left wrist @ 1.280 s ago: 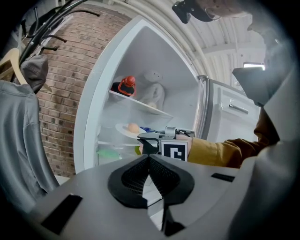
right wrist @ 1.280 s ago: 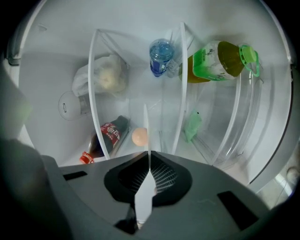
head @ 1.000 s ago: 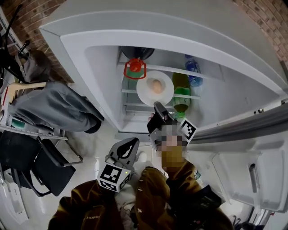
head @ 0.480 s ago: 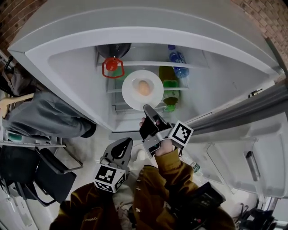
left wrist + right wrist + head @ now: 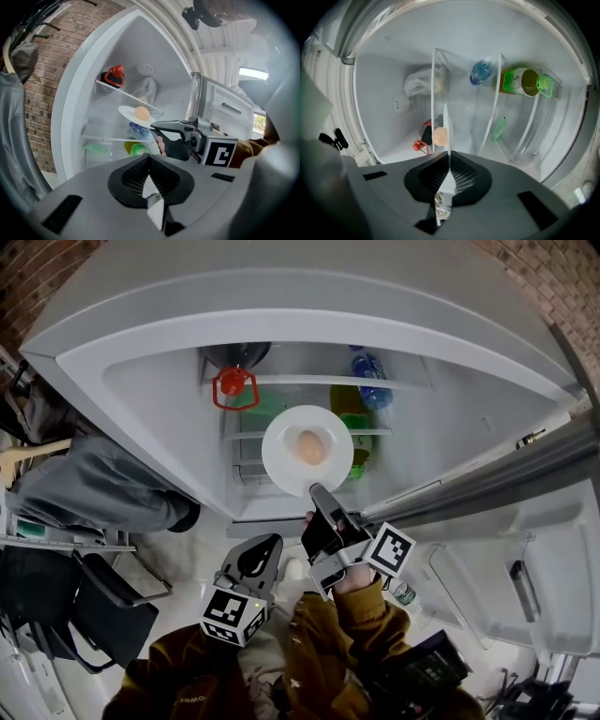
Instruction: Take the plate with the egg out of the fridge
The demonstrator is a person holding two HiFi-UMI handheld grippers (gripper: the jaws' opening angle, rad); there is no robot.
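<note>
- The fridge (image 5: 450,418) is standing open. The head view is looking steeply down into it; the left gripper view is showing it from the side, against a brick wall.
- Its door (image 5: 497,587) is hanging wide on the person's right. It is showing in the head view, and the left gripper view is catching part of it.
- A grey garment (image 5: 94,484) is lying over furniture to the left of the fridge, appearing most fully in the head view.
- The plate (image 5: 277,451) is sitting level at the fridge's mouth, in front of the shelves. The right gripper view is showing it only edge-on, as a thin line (image 5: 446,122) running up from the jaws.
- The right gripper (image 5: 321,493) is pinching the plate's near rim. Its own view is showing the jaws (image 5: 449,180) closed tight on that rim.
- The left gripper (image 5: 267,545) is hanging low and well apart from the plate. Its own view is showing the jaws (image 5: 150,178) pressed together with nothing between them.
- A green bottle (image 5: 520,82) and a blue bottle (image 5: 480,72) are lying on the shelves, clearest in the right gripper view.
- A red-capped bottle (image 5: 114,76) is resting on the upper shelf.
- The egg (image 5: 310,446) is sitting near the plate's middle. The left gripper view is showing it (image 5: 142,113) from the side.
</note>
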